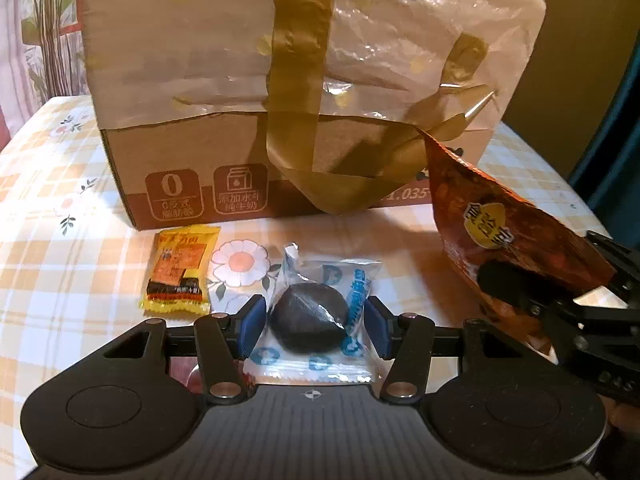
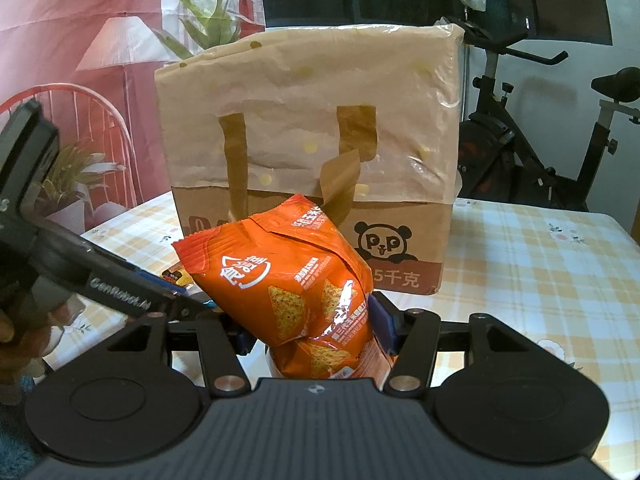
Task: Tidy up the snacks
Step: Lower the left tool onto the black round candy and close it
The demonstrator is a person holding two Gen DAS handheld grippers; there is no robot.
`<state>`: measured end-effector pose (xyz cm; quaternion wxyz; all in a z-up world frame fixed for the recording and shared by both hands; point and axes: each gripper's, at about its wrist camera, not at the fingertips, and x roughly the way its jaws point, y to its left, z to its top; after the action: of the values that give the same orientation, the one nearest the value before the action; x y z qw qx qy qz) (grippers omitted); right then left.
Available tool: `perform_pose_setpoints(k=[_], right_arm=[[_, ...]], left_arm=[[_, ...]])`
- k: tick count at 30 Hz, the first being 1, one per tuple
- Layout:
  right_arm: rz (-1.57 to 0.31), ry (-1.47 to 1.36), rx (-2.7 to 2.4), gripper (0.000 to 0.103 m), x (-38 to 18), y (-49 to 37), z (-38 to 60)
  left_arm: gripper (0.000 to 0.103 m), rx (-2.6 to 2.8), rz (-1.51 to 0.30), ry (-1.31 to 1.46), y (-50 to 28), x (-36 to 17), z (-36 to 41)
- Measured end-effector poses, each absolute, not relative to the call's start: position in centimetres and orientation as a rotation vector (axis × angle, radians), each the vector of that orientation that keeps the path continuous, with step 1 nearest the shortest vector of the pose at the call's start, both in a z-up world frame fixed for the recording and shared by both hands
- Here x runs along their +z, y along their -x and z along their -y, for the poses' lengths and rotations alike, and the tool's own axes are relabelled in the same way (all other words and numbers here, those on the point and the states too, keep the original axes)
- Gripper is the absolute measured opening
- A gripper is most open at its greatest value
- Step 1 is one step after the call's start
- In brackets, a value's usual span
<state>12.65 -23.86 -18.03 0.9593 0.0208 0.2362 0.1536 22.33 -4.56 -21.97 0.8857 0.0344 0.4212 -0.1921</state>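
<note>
A clear packet [image 1: 316, 320] with a dark round snack inside lies flat on the tablecloth. The blue pads of my left gripper [image 1: 316, 326] stand on either side of it, open and not squeezing the wrapper. Left of it lies a small yellow packet [image 1: 180, 276]. My right gripper [image 2: 314, 332] is shut on an orange bag of chips [image 2: 288, 272] and holds it tilted above the table. In the left wrist view that orange bag [image 1: 500, 232] and the right gripper [image 1: 516, 292] are at the right. Behind everything stands a cardboard box [image 1: 200, 152], also seen as the box [image 2: 400, 232] with a panda print.
A thin plastic bag with gold handles [image 1: 296, 92] is draped over the box. The table [image 1: 60, 240] has a checked floral cloth. An exercise bike [image 2: 520, 140] stands behind the table at the right, a red chair [image 2: 80, 120] and plants at the left.
</note>
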Motion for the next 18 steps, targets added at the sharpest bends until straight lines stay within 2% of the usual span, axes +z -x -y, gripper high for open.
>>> perform_pose_setpoints(k=[7, 10, 18], right_arm=[[-0.486, -0.052, 0.313, 0.058, -18.3, -12.8, 24.0], [-0.486, -0.051, 0.314, 0.058, -18.3, -12.8, 23.9], [-0.485, -0.052, 0.317, 0.058, -18.3, -12.9, 23.9]], left_arm=[[0.056, -0.358, -0.852, -0.125, -22.4, -22.8, 6.0], [0.05, -0.342, -0.824, -0.136, -21.2, -22.8, 6.3], [0.049, -0.307, -0.754, -0.061, -17.7, -21.1, 4.5]])
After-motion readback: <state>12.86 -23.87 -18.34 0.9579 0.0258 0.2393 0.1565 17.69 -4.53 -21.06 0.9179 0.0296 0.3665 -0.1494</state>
